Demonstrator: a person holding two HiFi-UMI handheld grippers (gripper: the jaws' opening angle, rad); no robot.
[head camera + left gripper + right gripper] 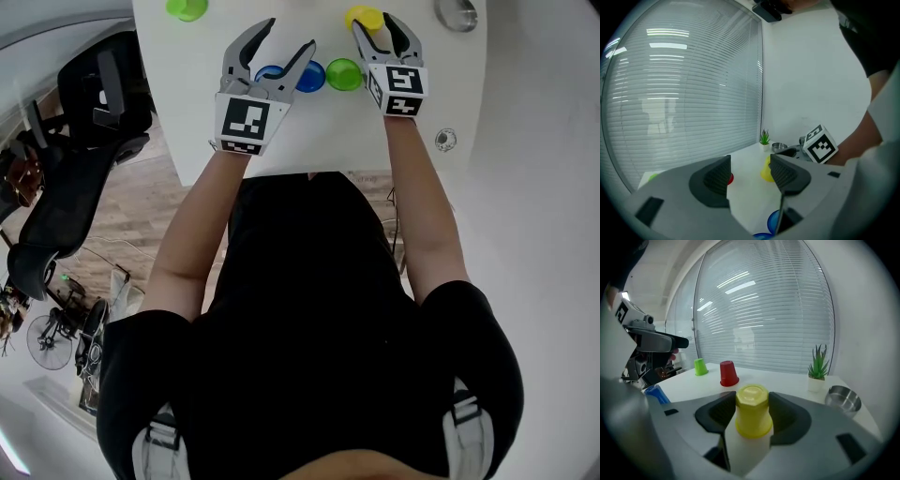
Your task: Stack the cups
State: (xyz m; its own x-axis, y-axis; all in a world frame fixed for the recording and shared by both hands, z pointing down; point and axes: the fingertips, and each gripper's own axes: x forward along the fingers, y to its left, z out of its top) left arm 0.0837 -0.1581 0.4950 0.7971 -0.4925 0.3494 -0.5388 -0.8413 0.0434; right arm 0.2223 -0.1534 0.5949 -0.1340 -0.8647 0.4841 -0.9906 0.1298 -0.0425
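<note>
An upturned yellow cup (752,411) stands on the white table (309,141) between the pads of my right gripper (752,414), which press on both its sides. In the head view that cup (364,16) sits at the far right with the right gripper (375,23) around it. My left gripper (288,35) hangs open above two blue cups (311,76) with nothing between its pads. A green cup (344,74) lies just right of the blue ones. A red cup (728,373) and a lime cup (700,367) stand upturned farther back.
A steel bowl (843,399) and a small potted plant (818,366) stand to the right of the yellow cup. Window blinds close off the far side. A black office chair (84,141) stands on the floor left of the table.
</note>
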